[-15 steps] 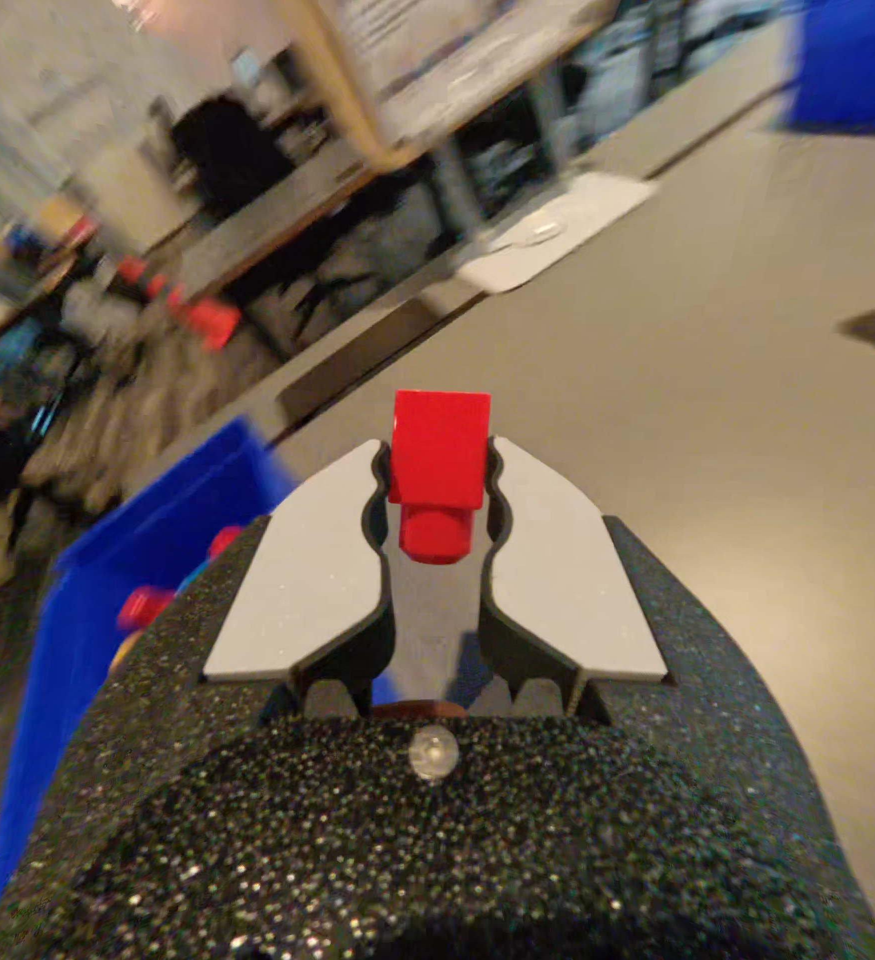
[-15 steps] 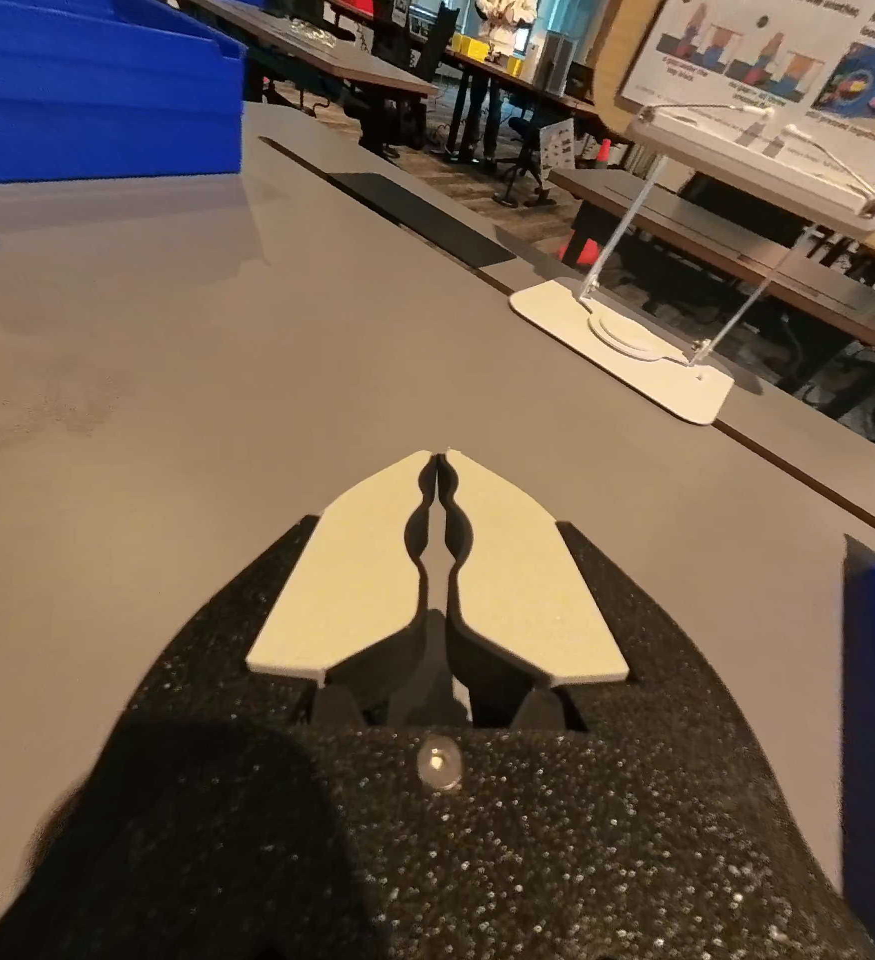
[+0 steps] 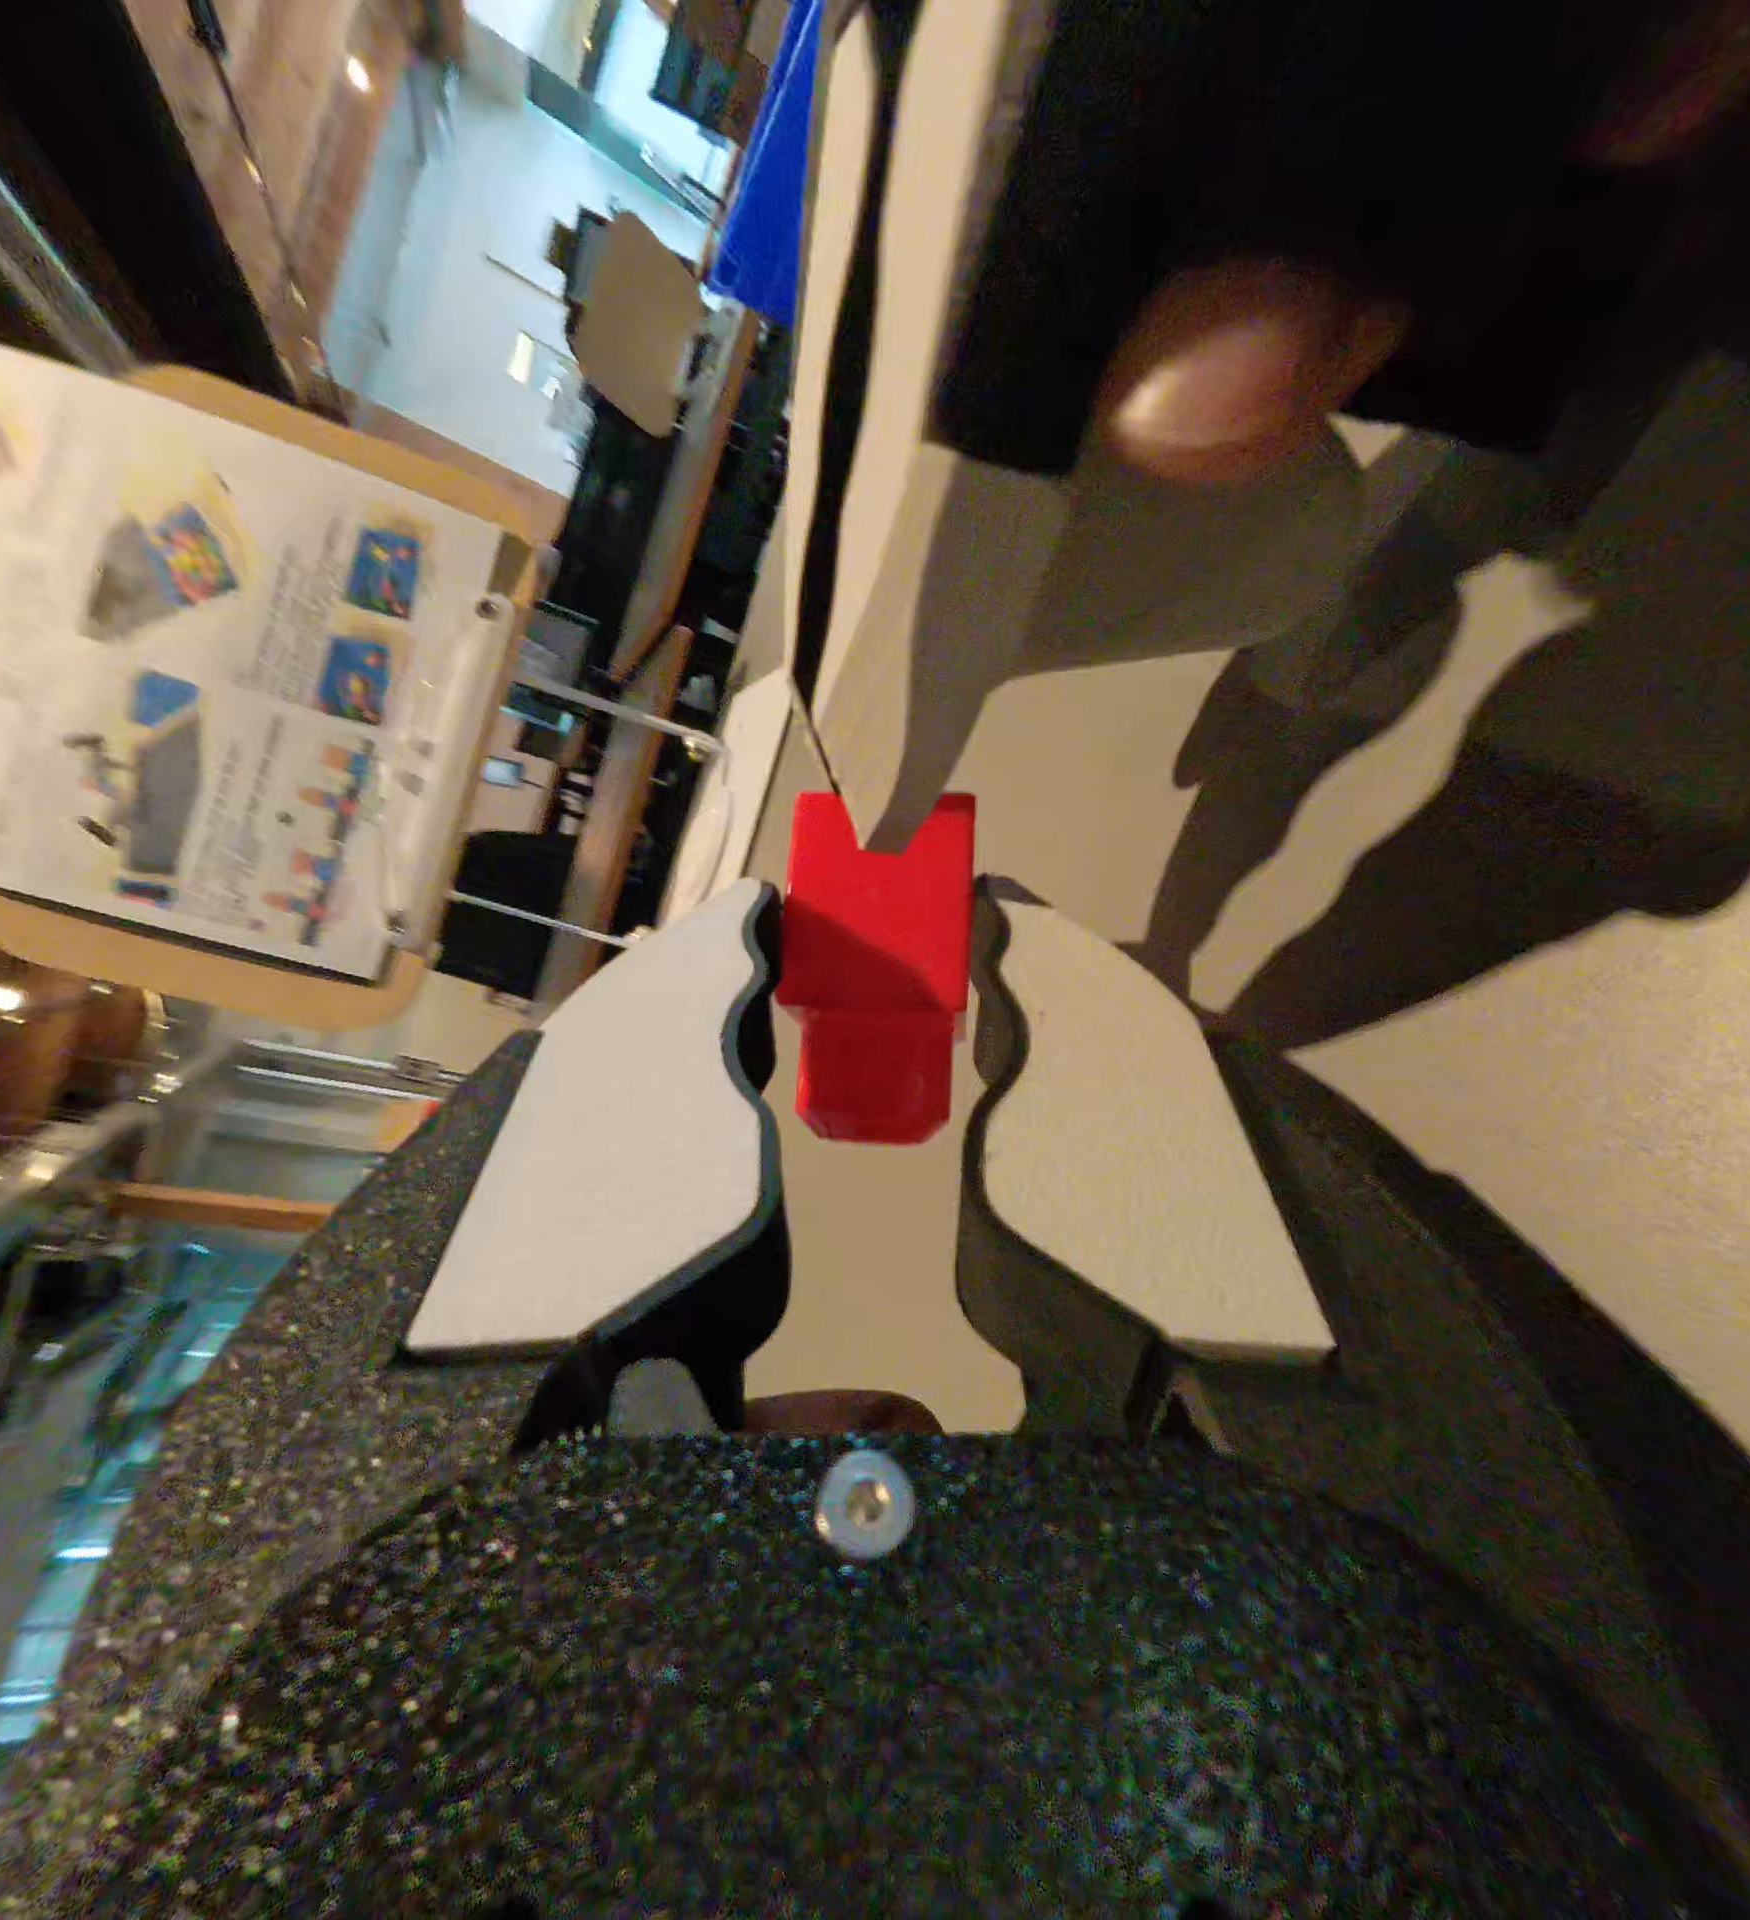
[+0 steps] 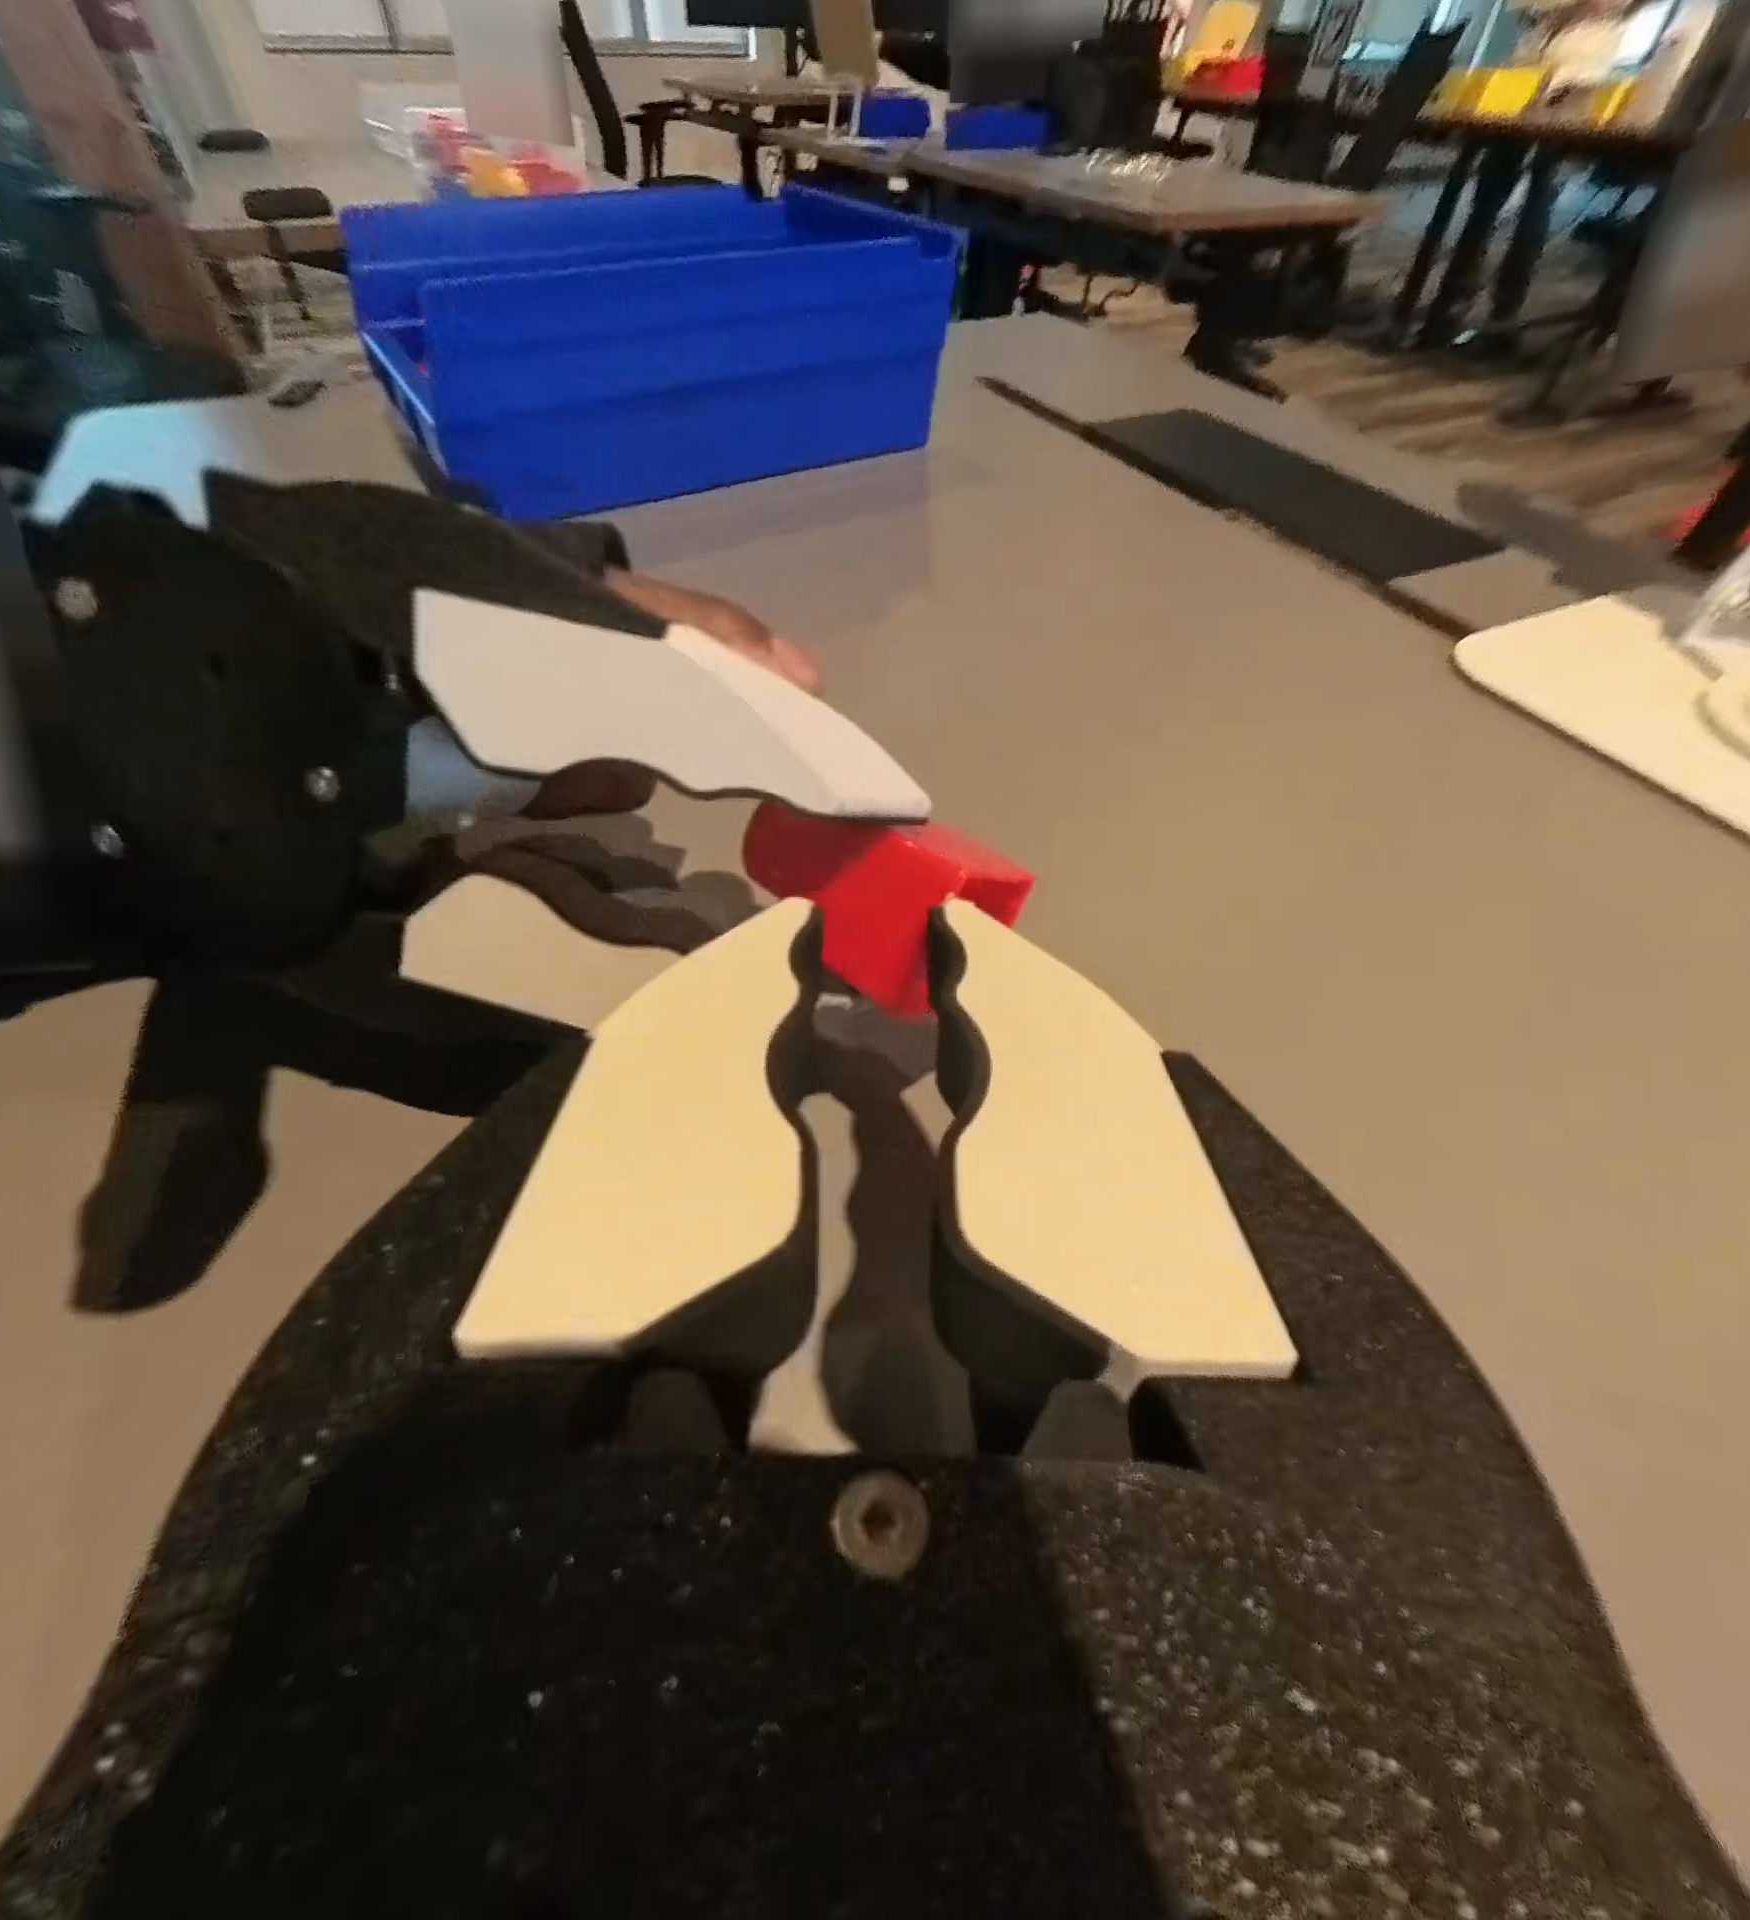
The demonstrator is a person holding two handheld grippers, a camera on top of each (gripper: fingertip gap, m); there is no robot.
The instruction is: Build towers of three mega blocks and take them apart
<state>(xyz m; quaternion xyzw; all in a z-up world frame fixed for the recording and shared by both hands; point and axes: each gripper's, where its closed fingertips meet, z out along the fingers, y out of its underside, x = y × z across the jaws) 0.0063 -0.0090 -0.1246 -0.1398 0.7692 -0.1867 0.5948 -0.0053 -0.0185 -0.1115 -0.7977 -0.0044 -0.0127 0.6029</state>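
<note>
A single red mega block sits between the fingertips of my left gripper, which is shut on it and rolled on its side. The block's stud points back toward the left camera. In the right wrist view the same red block sits between the tips of my right gripper, which is closed on its other end. The left gripper's upper finger comes in from the left above the block. One finger of the right gripper reaches the block's far end in the left wrist view. The block is held above the grey table.
A blue bin stands on the table behind the grippers. A white stand base lies at the right and a black strip runs along the table's far edge. A poster board shows in the left wrist view.
My left gripper has rolled onto its side and brought the red block to the right gripper. My right gripper, shut and empty before, now holds the block's far end.
</note>
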